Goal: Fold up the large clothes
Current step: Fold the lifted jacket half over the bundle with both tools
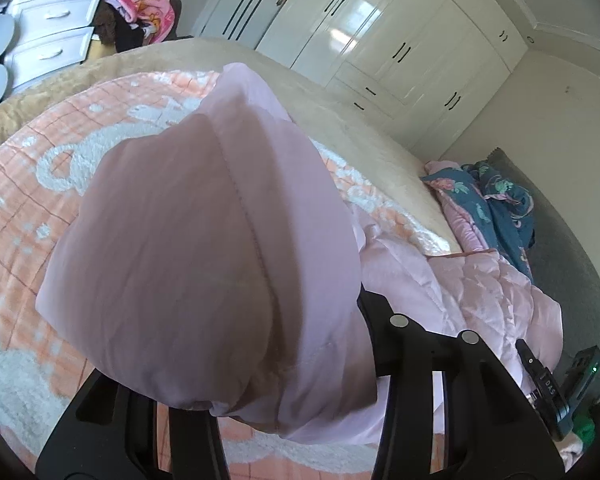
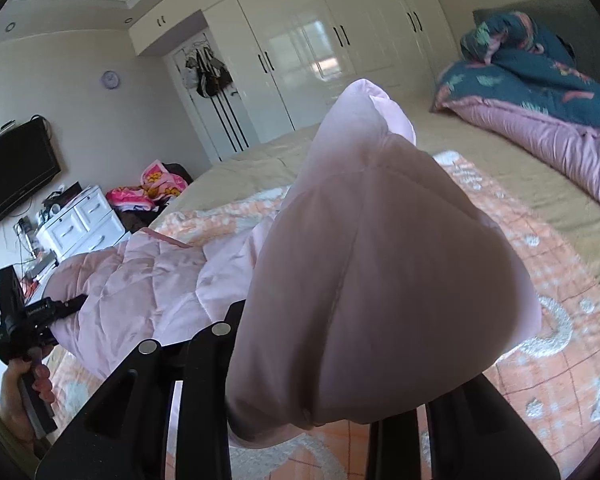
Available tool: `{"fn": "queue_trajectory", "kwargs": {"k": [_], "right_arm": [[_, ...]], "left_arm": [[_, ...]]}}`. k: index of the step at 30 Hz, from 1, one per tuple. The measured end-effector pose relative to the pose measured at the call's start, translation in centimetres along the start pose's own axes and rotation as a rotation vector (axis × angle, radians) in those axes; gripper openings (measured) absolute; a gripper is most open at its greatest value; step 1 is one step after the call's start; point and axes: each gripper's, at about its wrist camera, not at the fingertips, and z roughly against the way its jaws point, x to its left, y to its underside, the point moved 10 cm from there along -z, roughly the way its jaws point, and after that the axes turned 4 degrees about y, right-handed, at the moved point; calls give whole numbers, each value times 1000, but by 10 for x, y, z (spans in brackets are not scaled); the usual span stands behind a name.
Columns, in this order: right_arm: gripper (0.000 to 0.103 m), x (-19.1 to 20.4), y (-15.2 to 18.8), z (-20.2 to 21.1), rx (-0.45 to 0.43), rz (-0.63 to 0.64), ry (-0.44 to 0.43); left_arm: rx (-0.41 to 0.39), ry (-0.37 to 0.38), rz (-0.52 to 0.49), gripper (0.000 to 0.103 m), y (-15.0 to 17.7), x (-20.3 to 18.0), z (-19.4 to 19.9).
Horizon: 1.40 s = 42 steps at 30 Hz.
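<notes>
Both grippers up off the bed, each with a bunch of the pale pink quilted garment (image 1: 204,248) draped over its fingers.

Left gripper (image 1: 296,364): jaws pinched on a thick fold of the pink fabric. The cloth bulges forward over the fingers and hides the tips, so I read the grip from the fabric wedged between the black arms. A stitched seam runs up the bulge, from near the camera toward the far peak.

Right gripper (image 2: 320,396): same picture, jaws clamped on a second wad of the garment, fingertips buried under it. Here too a seam runs lengthwise up the bulge, rising to a folded peak that points away from me toward the wardrobe (image 2: 300,48).

Between the two grips the garment's body sags onto the bed. In the right view its quilted span stretches left, toward the left gripper held in a hand (image 2: 16,396) at the frame edge. So I take the long axis as running side to side, from one gripper to the other, across the orange-and-white blanket (image 1: 28,200).

The beige bedspread (image 2: 480,160) lies beyond. A blue floral duvet with pink lining (image 2: 540,92) is heaped at the head of the bed, well apart from the garment.
</notes>
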Motion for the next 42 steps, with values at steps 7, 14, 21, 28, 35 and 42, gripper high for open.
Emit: {"fn": "queue_trajectory", "kwargs": {"k": [7, 14, 21, 28, 35, 42], "right_arm": [[27, 3, 7, 26, 1, 6, -22], [27, 10, 20, 48, -2, 7, -21], [27, 6, 53, 75, 17, -28, -9], [27, -2, 80, 97, 44, -71, -9], [27, -6, 97, 112, 64, -98, 2], [29, -18, 120, 118, 118, -188, 2]], "left_arm": [[2, 4, -34, 35, 12, -4, 24], [37, -20, -53, 35, 38, 3, 43], [42, -48, -73, 35, 63, 8, 63], [52, -81, -89, 35, 92, 18, 85], [69, -100, -102, 35, 111, 22, 102], [91, -125, -97, 38, 126, 29, 106]]}}
